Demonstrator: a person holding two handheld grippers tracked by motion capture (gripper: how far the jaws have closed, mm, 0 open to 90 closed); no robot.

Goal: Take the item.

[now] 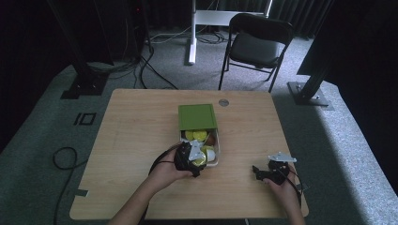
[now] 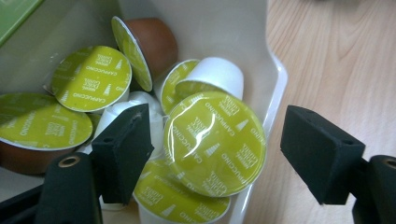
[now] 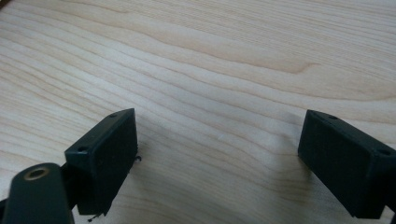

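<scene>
Green-lidded capsules, seven counted, between left claw's spread jaws; right claw spread.

Both handheld grippers, the left gripper and the right gripper, are matte black with blocky rectangular pads bearing small screw holes. A brass-ringed hole marks each arm. The right one carries a grey three-cornered plate, and thin black cables trail off.
</scene>
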